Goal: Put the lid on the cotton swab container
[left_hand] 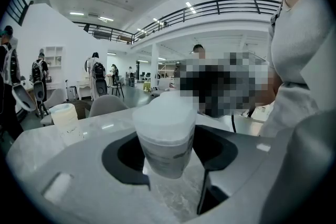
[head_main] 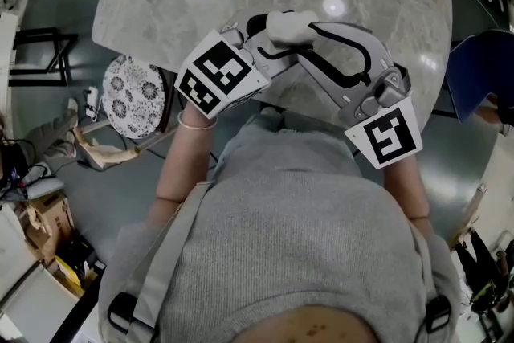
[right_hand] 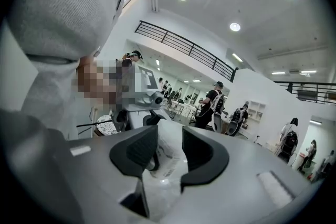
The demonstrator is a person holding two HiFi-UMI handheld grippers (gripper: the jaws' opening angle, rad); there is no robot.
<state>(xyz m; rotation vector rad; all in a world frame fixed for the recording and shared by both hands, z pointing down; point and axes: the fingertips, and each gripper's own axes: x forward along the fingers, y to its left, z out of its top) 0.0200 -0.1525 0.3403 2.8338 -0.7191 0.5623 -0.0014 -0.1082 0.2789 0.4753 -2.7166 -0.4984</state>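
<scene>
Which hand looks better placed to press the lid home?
Probably the right. The left gripper clamps the container, lid on top; the right gripper, pinching something translucent, faces it closely.

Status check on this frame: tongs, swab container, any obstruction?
Left tongs clamped on translucent white plastic cotton swab container, frosted lid on top. Right tongs apparently closed on same container. No obstruction in view.

The table (head_main: 144, 4) is veined in pale grey marble. Black-and-white squares are carried by the marker cubes (head_main: 217, 72). The container (left_hand: 165, 149) appears frosted white, perhaps dark-printed. At left, the stool (head_main: 132, 96) is black-and-white floral.
</scene>
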